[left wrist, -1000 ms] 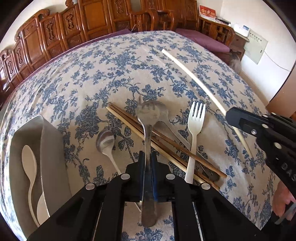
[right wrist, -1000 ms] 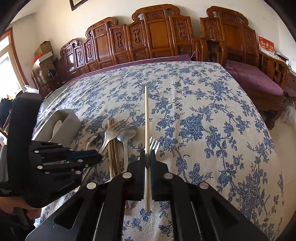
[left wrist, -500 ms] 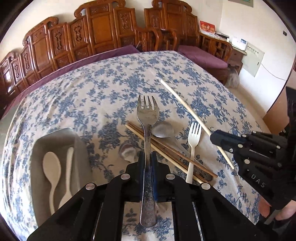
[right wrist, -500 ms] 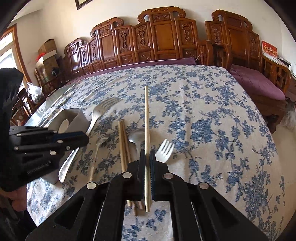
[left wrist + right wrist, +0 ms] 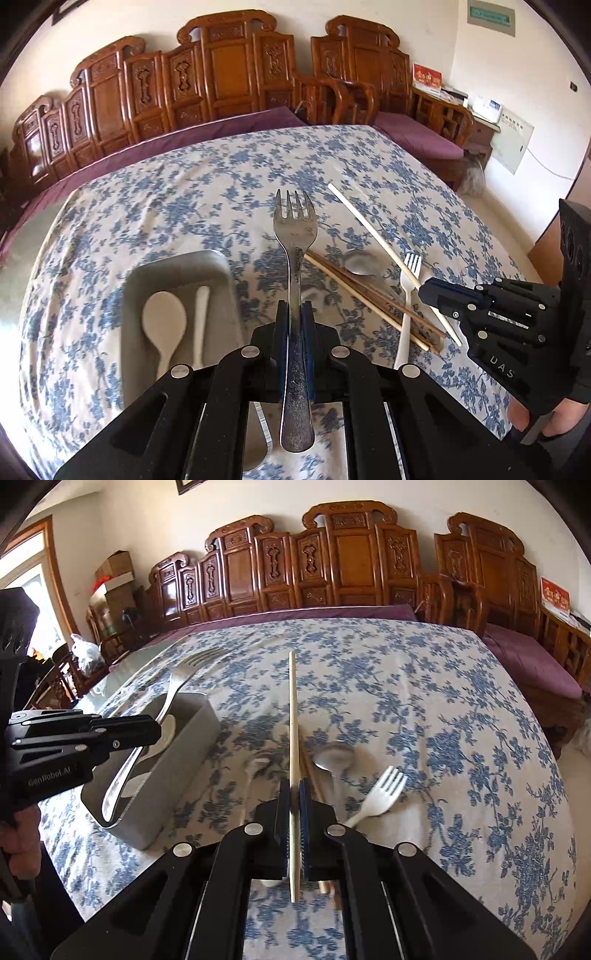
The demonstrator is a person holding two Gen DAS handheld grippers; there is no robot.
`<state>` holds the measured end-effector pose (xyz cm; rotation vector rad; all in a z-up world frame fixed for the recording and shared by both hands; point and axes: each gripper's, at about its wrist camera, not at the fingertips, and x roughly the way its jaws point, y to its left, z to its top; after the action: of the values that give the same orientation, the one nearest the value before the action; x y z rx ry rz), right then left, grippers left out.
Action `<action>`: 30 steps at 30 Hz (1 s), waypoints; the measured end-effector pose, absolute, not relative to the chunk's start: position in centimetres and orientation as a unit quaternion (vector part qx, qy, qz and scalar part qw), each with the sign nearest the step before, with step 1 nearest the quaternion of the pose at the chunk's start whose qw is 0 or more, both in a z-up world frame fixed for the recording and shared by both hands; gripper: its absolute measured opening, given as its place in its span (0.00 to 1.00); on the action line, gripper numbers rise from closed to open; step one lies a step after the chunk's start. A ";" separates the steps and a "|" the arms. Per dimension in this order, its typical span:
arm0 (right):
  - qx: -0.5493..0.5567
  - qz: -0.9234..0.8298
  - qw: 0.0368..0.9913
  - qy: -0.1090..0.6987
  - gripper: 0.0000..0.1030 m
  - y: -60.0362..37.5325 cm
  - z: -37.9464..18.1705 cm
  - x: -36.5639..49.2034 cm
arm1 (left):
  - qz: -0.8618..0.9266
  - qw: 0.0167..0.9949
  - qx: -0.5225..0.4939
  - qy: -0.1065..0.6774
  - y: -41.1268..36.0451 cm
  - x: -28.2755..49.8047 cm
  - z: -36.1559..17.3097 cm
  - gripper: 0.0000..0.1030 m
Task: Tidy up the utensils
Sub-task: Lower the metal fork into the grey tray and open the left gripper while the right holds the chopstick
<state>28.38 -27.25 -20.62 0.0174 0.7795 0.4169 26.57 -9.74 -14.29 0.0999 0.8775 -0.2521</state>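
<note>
Left tongs [image 5: 295, 332] cover the metal fork [image 5: 295, 236] mid-handle. The gray tray [image 5: 177, 266] runs under them, near end hidden. Small metal spoon [image 5: 255, 771] left of right tongs [image 5: 294, 812] is blurred. The brown chopsticks [image 5: 314, 775] and white fork [image 5: 380, 794] handle vanish behind the right tongs.

walls: pale cream wall [image 5: 155, 520] | furniture: carved wooden bench [image 5: 354, 565] with purple cushion [image 5: 532, 661], small wooden side cabinet [image 5: 443, 110] | left side: bright window [image 5: 33, 590], stacked cardboard boxes [image 5: 114, 579] | right side: grey wall panel [image 5: 515, 146], pale floor [image 5: 513, 218] | light: daylight
</note>
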 end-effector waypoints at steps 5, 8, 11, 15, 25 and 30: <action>0.005 0.214 0.904 0.370 0.06 -25.6 -19.9 27.6 | -0.115 0.901 0.041 0.416 -7.3 25.9 -13.4 0.06; 0.008 0.231 0.901 0.368 0.06 -24.7 -19.6 27.1 | -0.106 0.903 0.035 0.416 -5.9 25.8 -13.2 0.06; 0.006 0.241 0.899 0.365 0.06 -23.8 -19.4 26.8 | -0.096 0.902 0.034 0.420 -4.6 26.0 -13.7 0.06; 0.006 0.254 0.897 0.362 0.06 -22.7 -19.2 26.2 | -0.084 0.896 0.034 0.435 -3.2 26.4 -15.1 0.06; 0.004 0.258 0.894 0.366 0.06 -22.4 -19.6 26.3 | -0.051 0.872 0.042 0.485 -1.1 28.1 -20.5 0.06; 0.003 0.256 0.893 0.371 0.06 -22.5 -19.9 26.4 | -0.048 0.864 0.045 0.498 -1.2 28.7 -21.7 0.06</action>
<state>26.42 -22.47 -19.89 0.0061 0.7687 0.5304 28.68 -1.16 -21.66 0.0949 1.0443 -0.0999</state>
